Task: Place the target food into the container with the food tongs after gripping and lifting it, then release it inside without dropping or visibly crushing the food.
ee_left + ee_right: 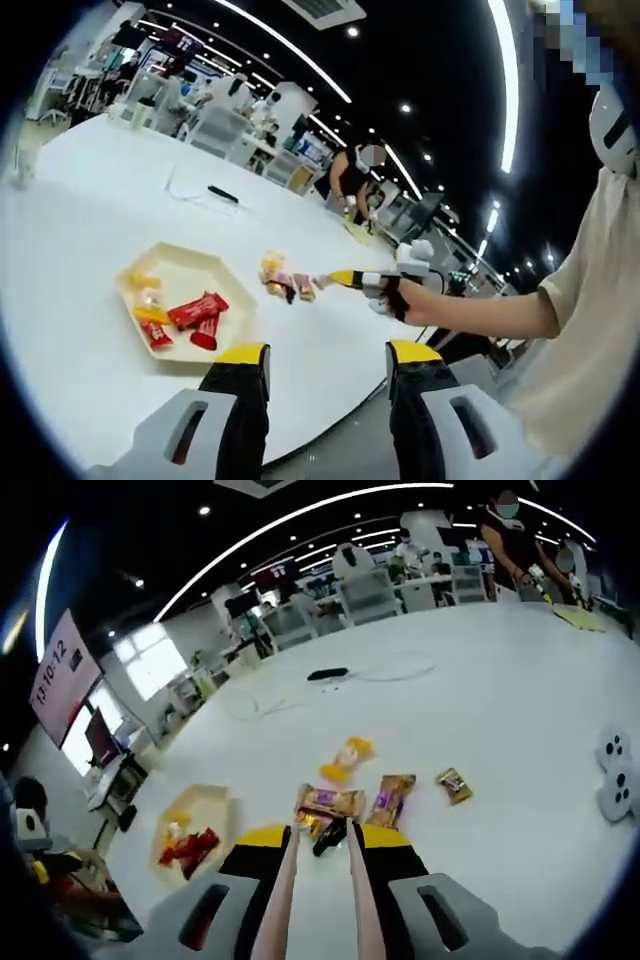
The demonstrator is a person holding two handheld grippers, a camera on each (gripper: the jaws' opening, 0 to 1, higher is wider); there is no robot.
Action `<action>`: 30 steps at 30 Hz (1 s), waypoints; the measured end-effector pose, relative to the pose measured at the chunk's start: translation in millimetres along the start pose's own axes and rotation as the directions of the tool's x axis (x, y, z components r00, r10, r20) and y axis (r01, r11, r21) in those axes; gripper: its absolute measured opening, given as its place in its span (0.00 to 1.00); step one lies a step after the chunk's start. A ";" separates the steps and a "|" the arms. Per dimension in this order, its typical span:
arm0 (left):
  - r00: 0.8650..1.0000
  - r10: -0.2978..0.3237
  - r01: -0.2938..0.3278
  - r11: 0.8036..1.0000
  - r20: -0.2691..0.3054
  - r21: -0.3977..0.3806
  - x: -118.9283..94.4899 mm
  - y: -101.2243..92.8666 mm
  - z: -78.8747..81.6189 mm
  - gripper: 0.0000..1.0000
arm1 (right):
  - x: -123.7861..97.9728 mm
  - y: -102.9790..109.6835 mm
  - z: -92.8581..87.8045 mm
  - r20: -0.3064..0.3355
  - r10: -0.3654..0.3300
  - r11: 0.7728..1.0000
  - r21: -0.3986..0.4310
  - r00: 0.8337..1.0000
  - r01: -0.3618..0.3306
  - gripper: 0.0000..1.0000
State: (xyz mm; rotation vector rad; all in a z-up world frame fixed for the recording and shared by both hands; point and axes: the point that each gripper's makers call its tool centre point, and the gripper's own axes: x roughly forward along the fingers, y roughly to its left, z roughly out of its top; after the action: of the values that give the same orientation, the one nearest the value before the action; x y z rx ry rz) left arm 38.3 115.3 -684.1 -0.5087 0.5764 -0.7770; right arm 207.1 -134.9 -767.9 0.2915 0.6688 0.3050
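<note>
Snack packets lie loose on the white worktop (500,720): an orange-yellow packet (346,757), two purple-and-gold packets (329,800) (391,798), a small brown packet (454,784). Food tongs (318,890), pale twin arms, run out from the right gripper (316,842); its fingers are clamped on them, the tong tips close at a dark small packet (329,836). Hexagonal cream tray (195,268) sits near the worktop's edge, well apart from the loose cluster, holding red packets (197,309) and yellow ones. Left gripper (328,365) hovers off the worktop's rim, fingers apart, nothing between. Broad bare surface beyond; a black object and cable far off. Dark ceiling, strip lights, people at distant desks.
</note>
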 end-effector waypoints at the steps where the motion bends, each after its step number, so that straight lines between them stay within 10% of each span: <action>1: 1.000 0.002 -0.002 1.000 0.002 -0.003 0.8 0.6 0.3 0.47 | 3.0 -2.3 -0.4 -0.001 -0.010 1.000 -0.001 1.000 0.010 0.25; 30: 0.998 0.043 -0.044 0.999 -0.046 -0.031 8.5 17.0 -10.7 0.55 | 61.5 -57.7 -11.2 -0.094 -0.244 0.967 -0.097 0.965 0.235 0.25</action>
State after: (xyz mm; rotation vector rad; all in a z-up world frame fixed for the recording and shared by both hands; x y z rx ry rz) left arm 44.8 116.9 -704.9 -0.5076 0.6405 -0.7404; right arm 256.0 -163.4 -831.3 0.1115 0.7847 0.1170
